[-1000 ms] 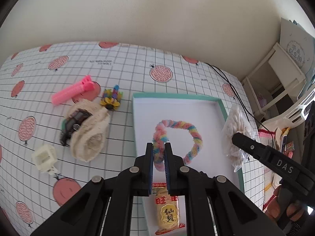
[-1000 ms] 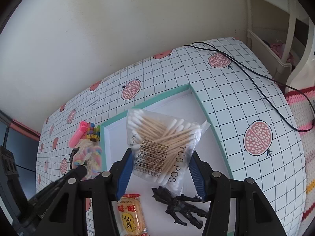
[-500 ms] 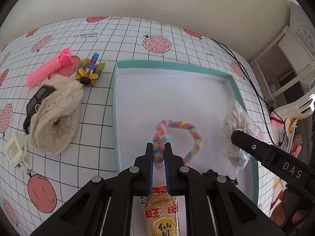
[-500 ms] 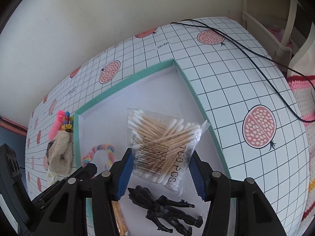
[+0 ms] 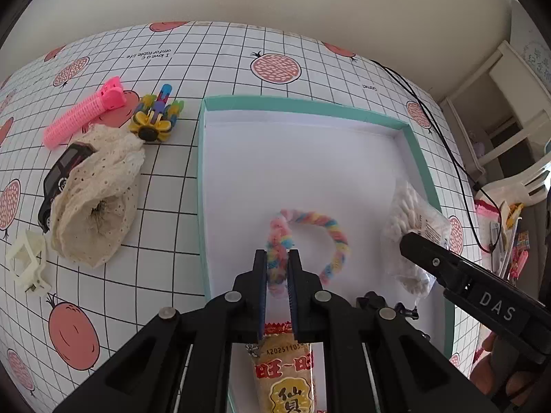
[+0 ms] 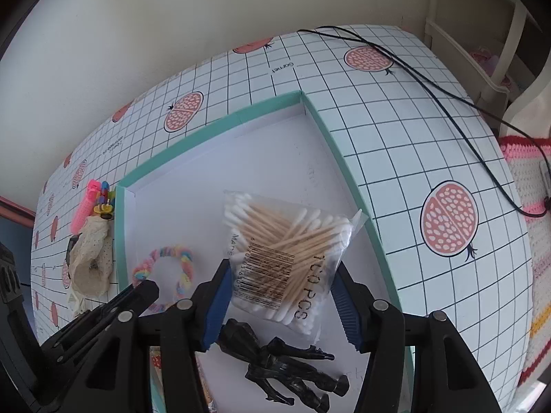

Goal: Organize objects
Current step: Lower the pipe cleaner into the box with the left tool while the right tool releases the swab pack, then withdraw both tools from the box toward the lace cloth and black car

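A teal-rimmed white tray (image 5: 310, 110) lies on the gridded tablecloth. My left gripper (image 5: 277, 261) is shut on a rainbow fuzzy loop (image 5: 334, 237), which hangs low over the tray's middle; whether it touches the floor I cannot tell. My right gripper (image 6: 280, 275) is shut on a clear bag of cotton swabs (image 6: 286, 241), its blue pads pressing both sides, above the tray's right part. The left wrist view shows that bag (image 5: 409, 213) behind one right finger (image 5: 447, 268). The rainbow loop (image 6: 172, 258) also appears in the right wrist view.
In the tray lie a black action figure (image 6: 286, 368) and a snack packet (image 5: 286, 378). Left of it are a pink hair roller (image 5: 82, 117), a colourful flower toy (image 5: 155, 120), a lace cloth (image 5: 96, 199) over a black toy car (image 5: 58, 179), and a cream claw clip (image 5: 27, 261). A black cable (image 6: 447, 93) crosses the right side.
Both grippers have sunk toward the tray with their loads still held, so the tray looks larger. Most of that drop came early; the last half second shows almost no motion.
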A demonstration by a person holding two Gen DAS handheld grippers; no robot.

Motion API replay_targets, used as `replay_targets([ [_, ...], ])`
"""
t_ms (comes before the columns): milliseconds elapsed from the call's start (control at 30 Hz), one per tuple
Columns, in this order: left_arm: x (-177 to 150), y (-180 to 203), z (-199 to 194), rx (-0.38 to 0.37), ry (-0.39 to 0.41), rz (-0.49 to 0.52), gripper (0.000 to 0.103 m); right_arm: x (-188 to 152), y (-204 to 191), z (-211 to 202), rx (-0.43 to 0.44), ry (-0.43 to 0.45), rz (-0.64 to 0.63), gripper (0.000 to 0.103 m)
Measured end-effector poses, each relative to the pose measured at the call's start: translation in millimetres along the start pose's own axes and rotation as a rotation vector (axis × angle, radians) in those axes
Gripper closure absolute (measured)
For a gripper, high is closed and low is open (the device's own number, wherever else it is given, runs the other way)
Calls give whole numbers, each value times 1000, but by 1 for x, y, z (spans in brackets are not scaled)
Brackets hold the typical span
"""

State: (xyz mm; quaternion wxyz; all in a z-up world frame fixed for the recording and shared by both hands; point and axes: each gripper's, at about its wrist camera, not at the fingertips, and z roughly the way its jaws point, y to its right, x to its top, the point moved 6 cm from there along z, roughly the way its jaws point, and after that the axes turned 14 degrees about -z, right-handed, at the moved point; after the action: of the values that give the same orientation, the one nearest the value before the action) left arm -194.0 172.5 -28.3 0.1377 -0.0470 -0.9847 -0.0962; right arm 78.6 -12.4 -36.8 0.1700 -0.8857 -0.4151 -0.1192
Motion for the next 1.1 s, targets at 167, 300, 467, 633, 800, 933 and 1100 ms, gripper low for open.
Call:
replay_targets([
  [167, 4, 4, -10, -6, 8, 19, 80, 4, -2, -10, 2, 13, -14, 41],
  [300, 9, 8, -26, -20, 38, 28, 80, 9, -7, -23, 1, 41, -32, 41],
  [467, 17, 9, -47, -13, 96, 34, 78, 17, -18, -41, 4, 77, -59, 41],
  [633, 27, -2, -62, 23, 156, 17, 63, 21, -24, -53, -3, 104, -86, 41],
  [800, 33, -17, -65, 75, 180, -12, 49, 21, -24, -51, -13, 107, -87, 32],
  [933, 36, -27, -64, 106, 194, -25, 45, 20, -21, -48, -13, 105, -78, 25],
  [1100, 39, -37, -65, 131, 211, -42, 31, 20, -23, -47, -14, 112, -88, 12],
])
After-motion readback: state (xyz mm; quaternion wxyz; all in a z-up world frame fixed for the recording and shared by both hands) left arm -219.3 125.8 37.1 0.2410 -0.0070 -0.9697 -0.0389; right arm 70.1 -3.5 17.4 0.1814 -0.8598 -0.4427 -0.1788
